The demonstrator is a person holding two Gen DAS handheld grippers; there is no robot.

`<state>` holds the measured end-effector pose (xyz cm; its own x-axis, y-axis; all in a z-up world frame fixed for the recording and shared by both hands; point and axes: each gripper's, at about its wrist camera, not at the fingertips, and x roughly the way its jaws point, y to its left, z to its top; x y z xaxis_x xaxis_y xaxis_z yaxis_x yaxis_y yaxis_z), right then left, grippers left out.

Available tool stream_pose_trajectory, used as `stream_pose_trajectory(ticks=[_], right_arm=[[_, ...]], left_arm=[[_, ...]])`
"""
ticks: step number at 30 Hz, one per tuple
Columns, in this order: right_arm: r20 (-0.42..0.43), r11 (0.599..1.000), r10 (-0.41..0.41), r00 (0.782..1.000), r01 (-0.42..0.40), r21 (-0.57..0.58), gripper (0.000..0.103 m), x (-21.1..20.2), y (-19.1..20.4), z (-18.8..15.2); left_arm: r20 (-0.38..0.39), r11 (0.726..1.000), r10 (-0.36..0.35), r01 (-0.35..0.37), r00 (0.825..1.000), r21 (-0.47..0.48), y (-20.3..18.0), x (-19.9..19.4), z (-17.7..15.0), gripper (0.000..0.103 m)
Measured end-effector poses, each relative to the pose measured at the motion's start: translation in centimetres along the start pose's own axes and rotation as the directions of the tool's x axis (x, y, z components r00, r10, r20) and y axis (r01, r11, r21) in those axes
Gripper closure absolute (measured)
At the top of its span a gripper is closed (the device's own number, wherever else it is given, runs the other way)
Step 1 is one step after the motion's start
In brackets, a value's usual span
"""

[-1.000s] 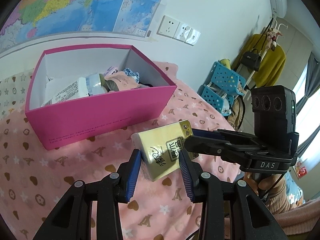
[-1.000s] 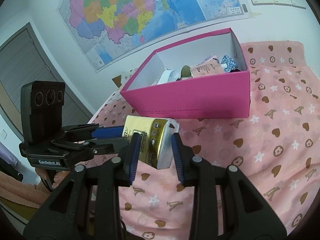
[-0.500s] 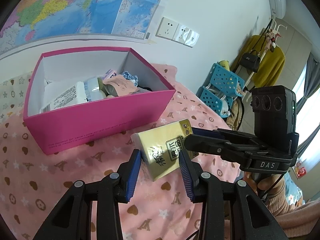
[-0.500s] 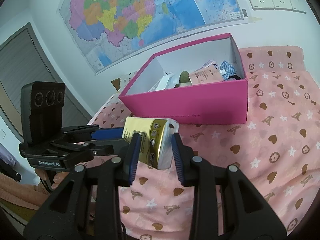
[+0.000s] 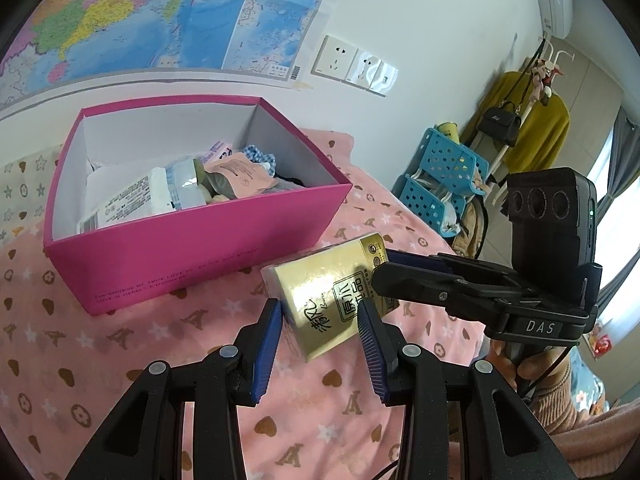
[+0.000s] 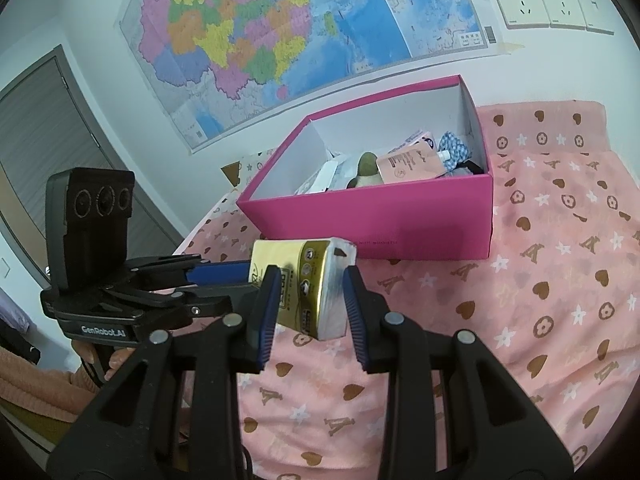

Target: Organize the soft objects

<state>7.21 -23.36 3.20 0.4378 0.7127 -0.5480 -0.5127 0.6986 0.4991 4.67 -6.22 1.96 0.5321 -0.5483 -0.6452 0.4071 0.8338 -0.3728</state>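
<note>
Ahead of both grippers, spread wide under everything, a pink patterned bed cover [image 5: 120,336]; beyond the fingertips, resting on it, an open pink box [image 5: 200,248] already part filled with soft packets; between the two, lifted clear of the cover, a gold tissue pack [image 5: 328,292]; left gripper [image 5: 320,324] pinching one end of it, right gripper [image 6: 308,292] clamped across the other end. Likely trouble: squashing or tearing the soft wrapper if pulled apart; slipping out if one side lets go early; catching the near box wall if carried too low.
</note>
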Motion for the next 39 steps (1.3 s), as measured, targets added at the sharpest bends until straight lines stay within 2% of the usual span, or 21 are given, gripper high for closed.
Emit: stream_pose_trajectory(ticks=[39], right_arm=[[0.043, 0.999, -0.013, 0.999, 0.015, -0.034, 0.068, -0.3, -0.1, 2.4]], left_arm=[[0.032, 0.999, 0.019, -0.020, 0.999, 0.027, -0.1, 0.1, 2.3, 0.065]])
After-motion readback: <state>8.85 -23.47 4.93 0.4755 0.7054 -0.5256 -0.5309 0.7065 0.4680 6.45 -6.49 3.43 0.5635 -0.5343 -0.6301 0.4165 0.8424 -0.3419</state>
